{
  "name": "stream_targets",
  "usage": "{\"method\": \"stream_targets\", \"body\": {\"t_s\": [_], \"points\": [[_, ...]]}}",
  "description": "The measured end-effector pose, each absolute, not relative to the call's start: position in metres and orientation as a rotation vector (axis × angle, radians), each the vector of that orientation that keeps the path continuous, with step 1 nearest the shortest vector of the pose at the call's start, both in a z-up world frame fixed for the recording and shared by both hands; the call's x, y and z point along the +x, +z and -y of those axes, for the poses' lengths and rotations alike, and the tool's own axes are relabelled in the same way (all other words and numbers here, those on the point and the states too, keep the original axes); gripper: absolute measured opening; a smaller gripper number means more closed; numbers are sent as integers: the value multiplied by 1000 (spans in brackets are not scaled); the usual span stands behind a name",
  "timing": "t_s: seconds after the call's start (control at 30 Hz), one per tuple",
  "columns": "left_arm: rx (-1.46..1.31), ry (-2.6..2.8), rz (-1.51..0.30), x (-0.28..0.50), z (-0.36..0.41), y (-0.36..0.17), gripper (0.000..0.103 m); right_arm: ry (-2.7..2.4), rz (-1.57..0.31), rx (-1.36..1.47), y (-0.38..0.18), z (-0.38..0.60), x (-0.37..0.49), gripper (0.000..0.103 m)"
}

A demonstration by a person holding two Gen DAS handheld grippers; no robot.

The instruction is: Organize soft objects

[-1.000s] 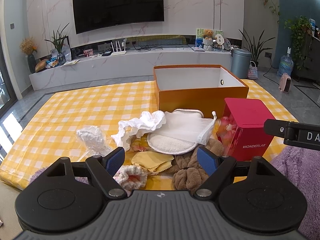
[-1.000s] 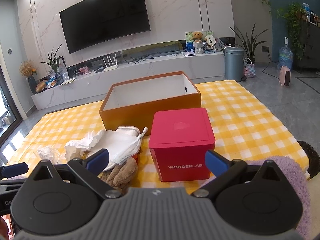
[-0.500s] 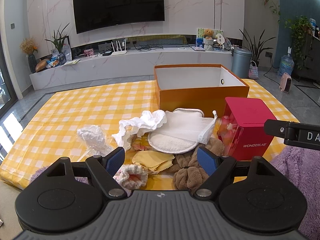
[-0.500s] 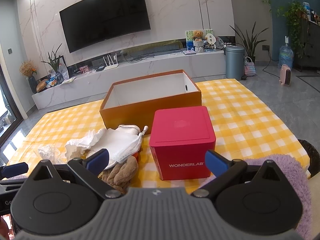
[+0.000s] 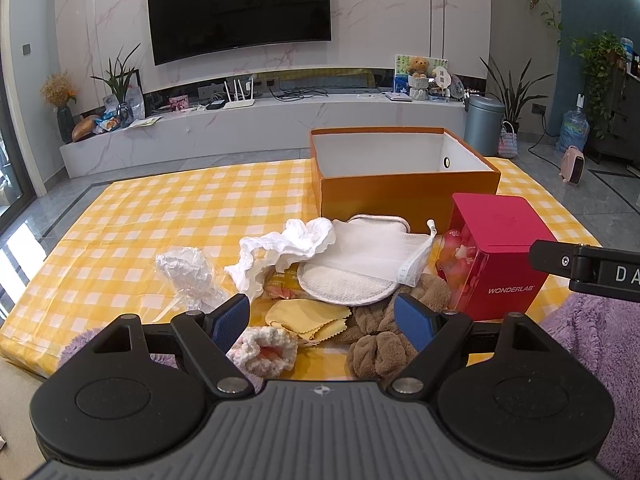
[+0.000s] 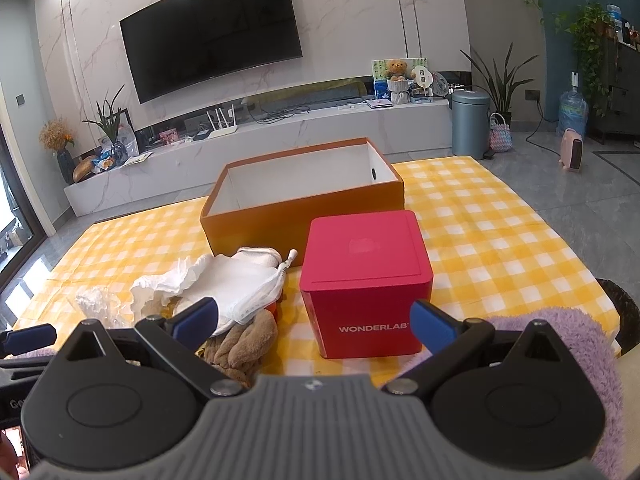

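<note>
On checked cloth (image 5: 168,216): fluffy brown scrunchie (image 5: 384,344), glossy red cube box (image 6: 364,280).

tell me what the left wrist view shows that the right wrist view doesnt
Only the left wrist view shows the yellow cloth, the pink knitted scrunchie and the round white pad, all lying just ahead of the open left tool. Only the right wrist view shows the red box's whole lid and the open right tool before it. Both show the orange box, the brown scrunchie and the white ruffled cloth.
</note>
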State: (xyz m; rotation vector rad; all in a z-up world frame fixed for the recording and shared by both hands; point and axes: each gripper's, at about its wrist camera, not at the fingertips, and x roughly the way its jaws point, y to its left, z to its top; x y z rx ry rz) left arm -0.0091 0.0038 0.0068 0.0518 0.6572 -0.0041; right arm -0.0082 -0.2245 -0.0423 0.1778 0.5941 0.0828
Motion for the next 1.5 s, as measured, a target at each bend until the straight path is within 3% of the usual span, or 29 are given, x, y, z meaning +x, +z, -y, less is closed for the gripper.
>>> {"method": "stream_targets", "body": {"t_s": [1.1, 1.5], "points": [[61, -9, -674, -11, -6, -3, 96, 86, -614, 177, -43, 226, -7, 100], [235, -102, -642, -14, -23, -1, 96, 119, -641, 137, -46, 213, -3, 100]]}}
